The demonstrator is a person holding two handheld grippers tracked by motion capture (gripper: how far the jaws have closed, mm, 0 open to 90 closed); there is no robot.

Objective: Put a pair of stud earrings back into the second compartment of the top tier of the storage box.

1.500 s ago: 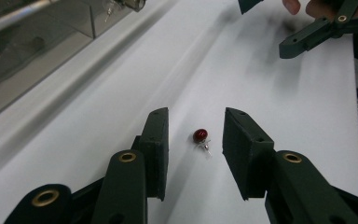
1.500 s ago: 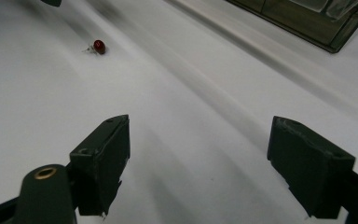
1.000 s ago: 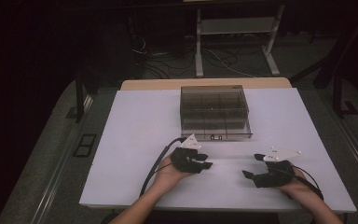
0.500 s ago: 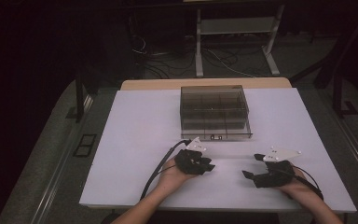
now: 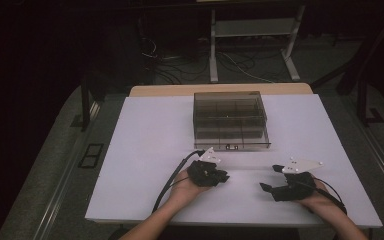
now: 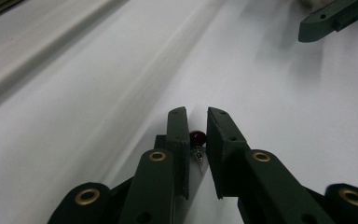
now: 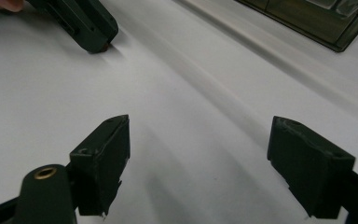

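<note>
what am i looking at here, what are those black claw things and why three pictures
A person sits at a white table and holds a hand-held gripper, a two-jaw pincer with a cable, in each hand. One picture is taken from a camera above the table. The other two come from small cameras riding on each gripper, looking along its jaws.

On the table stands a clear compartment box. The left gripper has just been closing its jaws around a small dark red bead with a bit of metal on it; a narrow gap remains, and I cannot tell whether the pads press on it yet. The right gripper rests with its jaws wide open and nothing between them.
</note>
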